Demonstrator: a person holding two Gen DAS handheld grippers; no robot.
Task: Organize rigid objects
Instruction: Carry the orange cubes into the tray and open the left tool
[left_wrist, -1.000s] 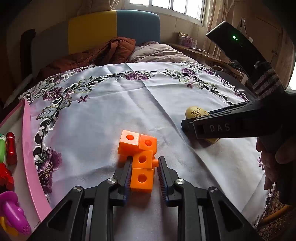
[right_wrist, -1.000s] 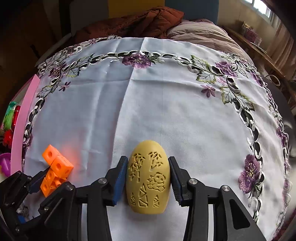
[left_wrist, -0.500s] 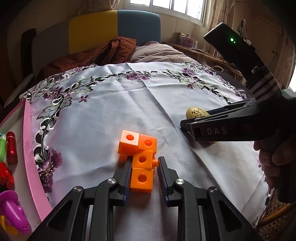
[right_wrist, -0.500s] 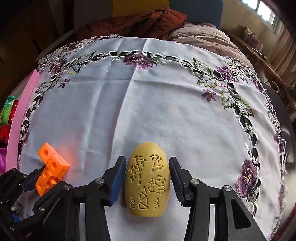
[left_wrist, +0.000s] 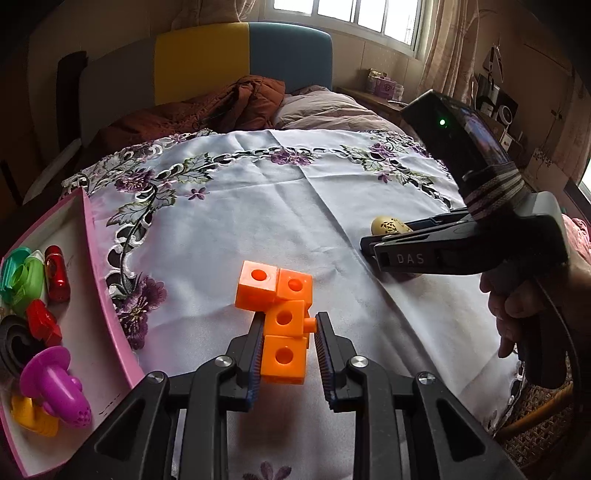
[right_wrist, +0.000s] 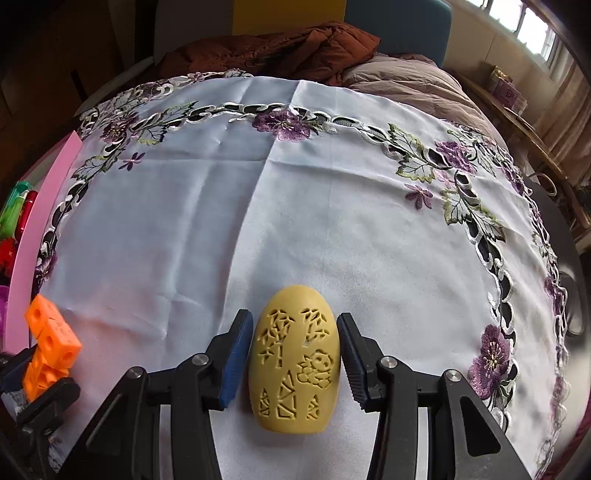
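The left gripper (left_wrist: 290, 354), clamped on the orange plastic cube cluster (left_wrist: 282, 314), has lifted it toward the tablecloth's left-edge pink tray (left_wrist: 107, 291); the right gripper (right_wrist: 293, 354) loosely brackets the yellow carved egg (right_wrist: 295, 365), unmoved.

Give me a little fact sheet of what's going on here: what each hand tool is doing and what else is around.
left gripper: shut on the orange block cluster, which looks raised off the cloth
right gripper: fingers at either side of the yellow carved egg; a full grip cannot be confirmed
surface: white embroidered tablecloth with purple flowers
pink tray: at the left, holding colourful plastic toys
background: bed with yellow and blue headboard
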